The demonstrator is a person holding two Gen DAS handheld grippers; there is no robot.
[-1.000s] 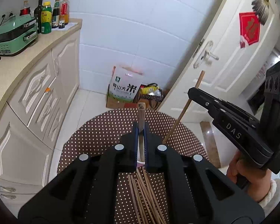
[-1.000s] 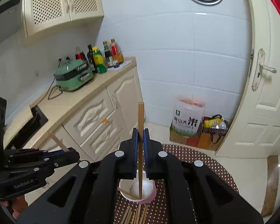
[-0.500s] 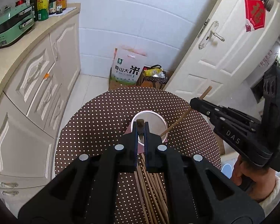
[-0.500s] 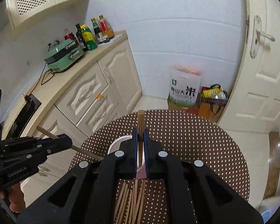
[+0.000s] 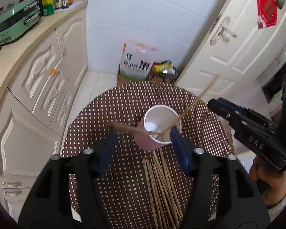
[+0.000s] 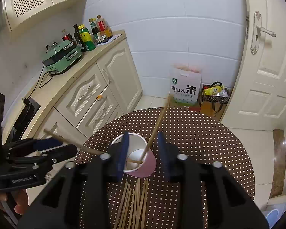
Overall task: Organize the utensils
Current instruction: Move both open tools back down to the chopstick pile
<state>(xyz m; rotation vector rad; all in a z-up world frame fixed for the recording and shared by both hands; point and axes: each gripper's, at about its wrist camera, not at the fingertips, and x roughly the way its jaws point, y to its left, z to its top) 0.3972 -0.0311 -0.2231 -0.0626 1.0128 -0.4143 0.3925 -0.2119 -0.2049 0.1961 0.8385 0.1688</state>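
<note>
Right gripper [image 5: 212, 103] reads "DAS" (left gripper [image 6: 66, 147]: "GenRobot.AI"), fingers opening.

Inspector: Cups?
Clerk: One pink cup [image 5: 158, 131].
Inspector: Chopsticks?
Clerk: Two in the cup [image 5: 190, 106]; loose pile [image 5: 162, 187] at lower centre, overlapping, number uncertain. Six bottles [image 6: 89, 34], upper left.

Evenly and softly lit, bright on the white wall tiles [image 6: 181, 38] in both wrist views. Faint glare on the tiles above the rice bag [image 5: 136, 64]. Strong fisheye bending toward the dark round edges, curving the door [image 5: 238, 47] right of that bag. Motion blur on the two chopsticks [image 5: 192, 105] in the cup [image 5: 143, 141] near the bag. Only weak shadows below it.
</note>
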